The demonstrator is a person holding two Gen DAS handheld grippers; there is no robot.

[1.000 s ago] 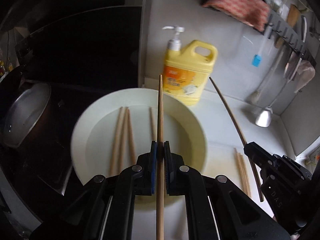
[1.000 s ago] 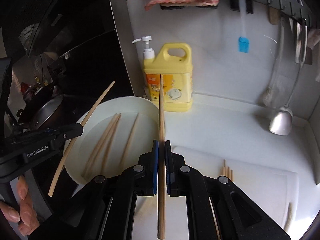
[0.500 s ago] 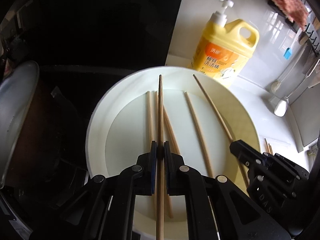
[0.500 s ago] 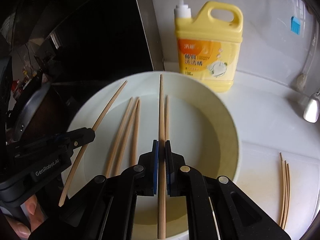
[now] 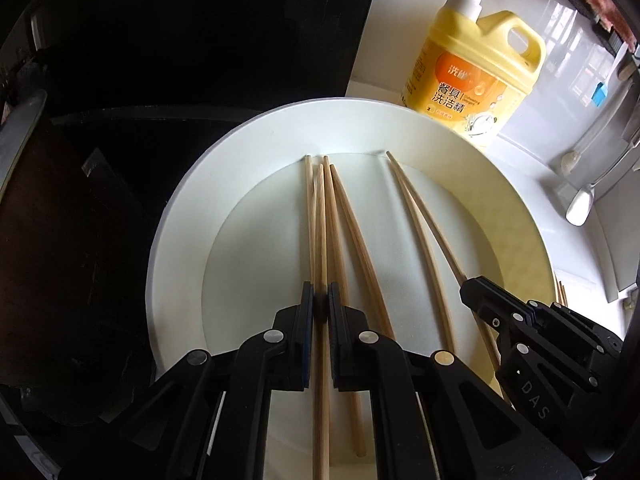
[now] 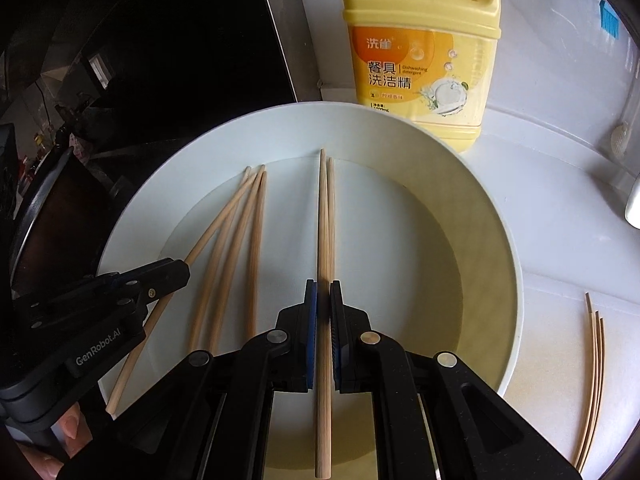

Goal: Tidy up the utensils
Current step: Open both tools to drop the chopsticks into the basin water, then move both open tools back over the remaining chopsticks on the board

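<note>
White plate [image 6: 492,240] is sitting by the stove edge w/ yellow detergent jug [image 6: 420,52] just behind it; plate is prob. serving as the collection spot, since loose chopsticks [image 6: 236,252] are lying in it already. Left gripper [image 5: 320,304] is pinching one chopstick [image 5: 320,232], tip down over the plate, beside that bunch. Right gripper [image 6: 323,296] is clamping another chopstick [image 6: 323,216] the same way, parallel to a lone one. More sticks [image 6: 592,364] are waiting on the counter, right of plate.

Home kitchen: dish soap jug [image 6: 422,52], plate [image 6: 460,184], hung utensils [image 5: 600,184].
</note>
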